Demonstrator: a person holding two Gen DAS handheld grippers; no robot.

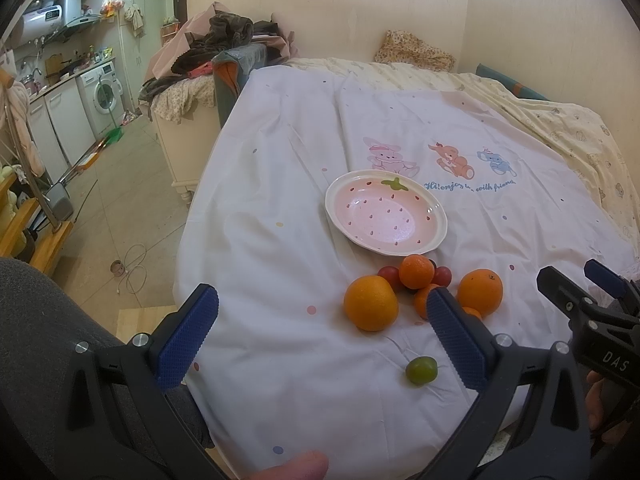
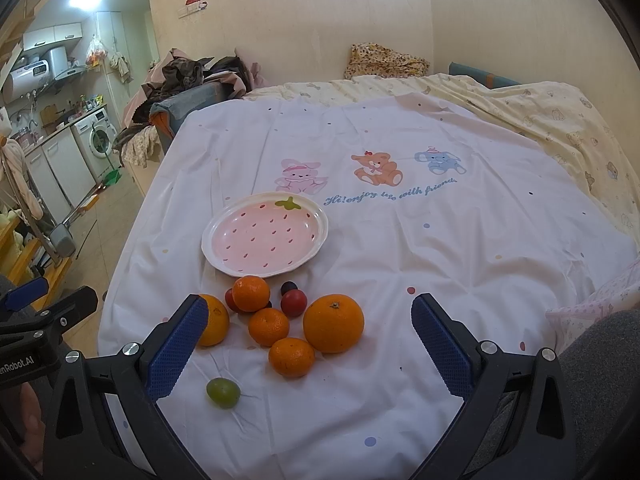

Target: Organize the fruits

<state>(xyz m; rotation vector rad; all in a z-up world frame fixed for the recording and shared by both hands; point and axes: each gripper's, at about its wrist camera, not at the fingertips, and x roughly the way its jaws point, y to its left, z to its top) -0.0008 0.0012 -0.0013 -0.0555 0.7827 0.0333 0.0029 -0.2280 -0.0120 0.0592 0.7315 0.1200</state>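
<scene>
A pink strawberry-pattern plate [image 1: 432, 236] [image 2: 216, 256] lies bare on the white cloth. In front of it sits a cluster of fruit: two big oranges [image 1: 371, 302] [image 2: 333, 323], several small tangerines [image 1: 416, 271] [image 2: 291, 357], dark red plums [image 1: 390, 276] [image 2: 294, 303], and one green fruit [image 1: 421, 370] [image 2: 223, 392] lying apart, nearest me. My left gripper [image 1: 324, 312] hangs open, short of the fruit, with nothing between its fingers. My right gripper [image 2: 310, 330] is also open, hovering over the near side of the cluster. Its body shows in the left wrist view at the right edge [image 1: 592, 312].
The white cartoon-print cloth [image 2: 400, 240] covers a bed, with a yellow blanket [image 2: 560, 120] at the right and back. The bed's left edge drops to a tiled floor [image 1: 120, 208], with a kitchen and washing machine [image 1: 102, 94] beyond. A person's grey-clad leg [image 1: 32, 340] lies at lower left.
</scene>
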